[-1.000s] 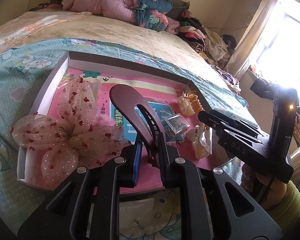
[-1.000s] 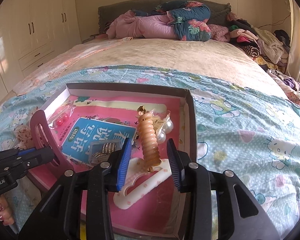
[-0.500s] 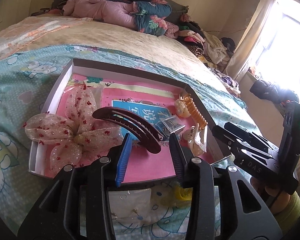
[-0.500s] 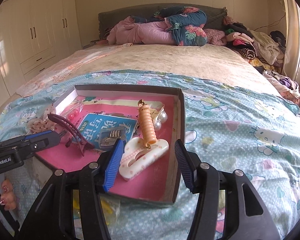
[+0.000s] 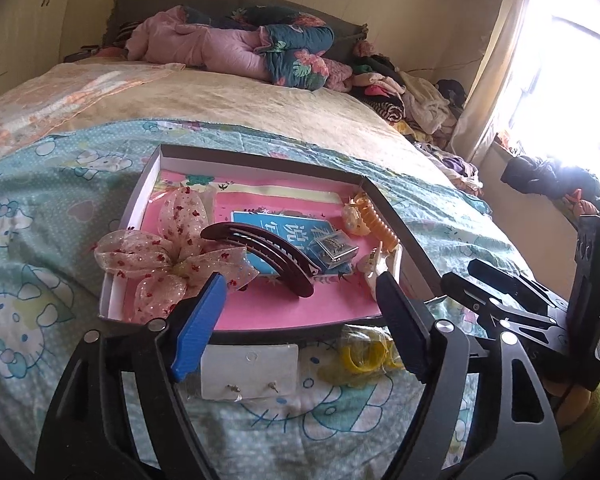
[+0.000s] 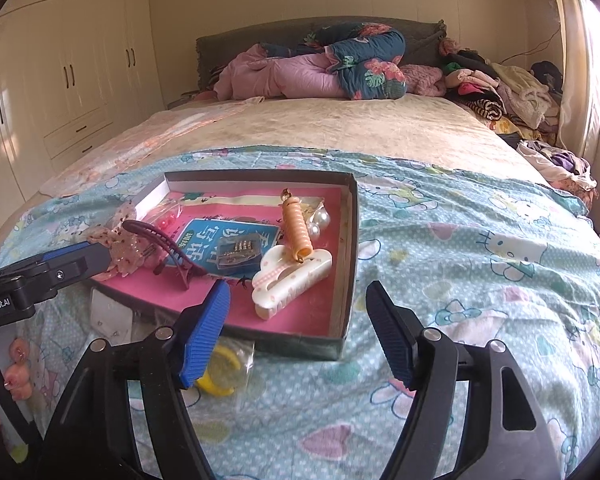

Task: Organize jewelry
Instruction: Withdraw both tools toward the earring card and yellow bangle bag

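Dark red hair clip (image 5: 260, 256) lies in box (image 5: 260, 162), middle of pink floor, beside sheer bow (image 5: 168, 248) at left wall. Your left gripper (image 5: 300, 312) spread wide, empty, at box near edge. Your right gripper (image 6: 300, 320) likewise released, over near right corner. Earring card (image 5: 250, 372) and yellow bands (image 5: 360, 360) on bedspread just outside near edge.

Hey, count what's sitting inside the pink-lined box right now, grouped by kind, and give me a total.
Hair clips: 2, dark maroon curved clip, white-and-pink claw clip
Sheer red-dotted bows: 1
Orange spiral hair ties: 1
Small clear cases: 1
Pearl bead bags: 1
Blue booklets: 1
Total: 7
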`<state>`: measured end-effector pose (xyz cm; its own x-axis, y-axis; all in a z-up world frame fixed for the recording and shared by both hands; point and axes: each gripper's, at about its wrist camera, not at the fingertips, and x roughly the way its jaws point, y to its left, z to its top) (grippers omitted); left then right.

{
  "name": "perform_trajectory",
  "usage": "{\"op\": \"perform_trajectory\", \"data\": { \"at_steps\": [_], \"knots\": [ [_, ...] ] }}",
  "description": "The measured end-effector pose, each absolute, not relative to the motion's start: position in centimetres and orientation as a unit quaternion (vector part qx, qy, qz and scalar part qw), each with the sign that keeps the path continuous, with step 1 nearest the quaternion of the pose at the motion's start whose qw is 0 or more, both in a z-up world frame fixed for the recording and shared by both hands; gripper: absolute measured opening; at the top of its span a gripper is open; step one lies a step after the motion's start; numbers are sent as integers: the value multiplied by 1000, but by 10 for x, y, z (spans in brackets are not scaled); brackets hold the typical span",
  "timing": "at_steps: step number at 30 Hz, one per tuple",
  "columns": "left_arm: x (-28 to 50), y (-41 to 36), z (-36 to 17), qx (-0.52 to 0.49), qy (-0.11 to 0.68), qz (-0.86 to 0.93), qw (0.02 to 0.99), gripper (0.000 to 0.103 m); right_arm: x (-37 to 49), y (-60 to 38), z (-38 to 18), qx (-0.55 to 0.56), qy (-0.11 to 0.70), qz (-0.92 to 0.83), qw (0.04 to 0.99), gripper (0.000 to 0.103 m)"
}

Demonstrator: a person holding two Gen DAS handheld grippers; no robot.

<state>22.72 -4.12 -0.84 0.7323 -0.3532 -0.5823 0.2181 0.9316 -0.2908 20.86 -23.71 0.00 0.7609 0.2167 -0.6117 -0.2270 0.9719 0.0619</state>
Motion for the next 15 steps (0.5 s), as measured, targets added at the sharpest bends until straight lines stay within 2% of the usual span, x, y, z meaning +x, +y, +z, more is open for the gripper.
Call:
{"op": "perform_trajectory", "data": {
  "at_steps": [2,3,8,15],
  "knots": [
    [222,-39,-7,-98,329,-150,927,78,203,-237,1,-8,324,120,938,70],
    [220,-39,-7,-96,327,-148,929,80,200,-237,1,-9,324,122,938,70],
    [209,-32,-10,-94,324,-139,931,85,186,-238,2,-14,322,127,938,70],
    [195,-28,-17,-75,325,-123,935,88,175,-232,-3,-25,327,131,935,70]
  ]
}}
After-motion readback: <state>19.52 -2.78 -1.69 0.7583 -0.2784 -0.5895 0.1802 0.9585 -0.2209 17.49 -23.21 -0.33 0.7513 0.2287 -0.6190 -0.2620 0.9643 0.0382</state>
